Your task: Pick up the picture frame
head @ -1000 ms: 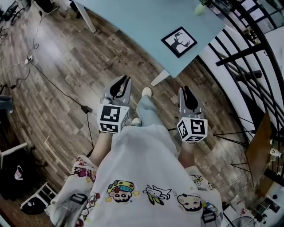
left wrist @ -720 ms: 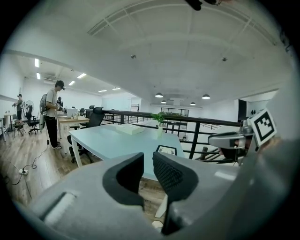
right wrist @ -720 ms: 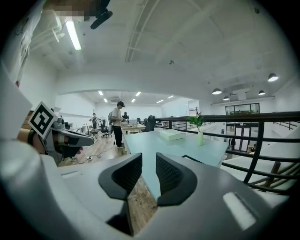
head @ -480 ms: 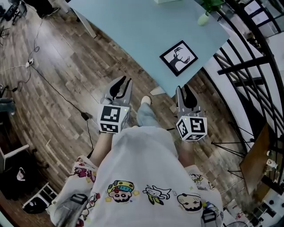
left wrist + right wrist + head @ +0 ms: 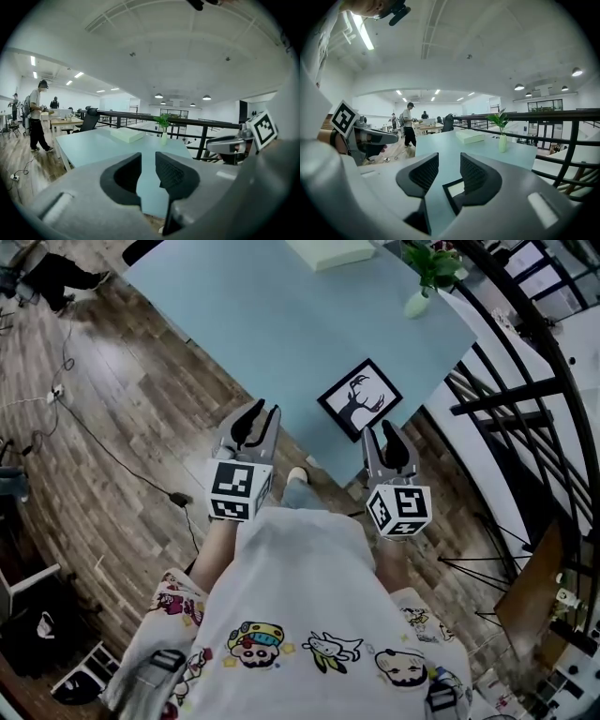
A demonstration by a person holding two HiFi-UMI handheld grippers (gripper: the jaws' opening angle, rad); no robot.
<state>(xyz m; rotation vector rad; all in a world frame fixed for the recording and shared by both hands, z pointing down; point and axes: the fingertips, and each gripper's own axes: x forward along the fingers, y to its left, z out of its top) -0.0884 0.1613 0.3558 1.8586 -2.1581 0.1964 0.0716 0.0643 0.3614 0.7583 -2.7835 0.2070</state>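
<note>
The picture frame (image 5: 360, 399), black with a white mat and a black deer print, lies flat on the light blue table (image 5: 281, 324) near its front corner. In the right gripper view the frame's near corner (image 5: 451, 193) shows low behind the jaws. My right gripper (image 5: 386, 433) is just short of that corner, its jaws opening with nothing between them. My left gripper (image 5: 256, 414) hangs at the table's near edge, left of the frame, jaws also opening and empty. Each gripper shows in the other's view: the right gripper (image 5: 243, 140) and the left gripper (image 5: 361, 136).
A pale green box (image 5: 328, 251) and a white vase with a plant (image 5: 419, 298) stand at the table's far side. A black railing (image 5: 525, 362) runs along the right. Cables lie on the wooden floor (image 5: 103, 427). People stand at far desks (image 5: 38, 115).
Both grippers have moved forward from over the floor to the table's near edge. The frame now lies just ahead of the right gripper. Both pairs of jaws stand wider apart.
</note>
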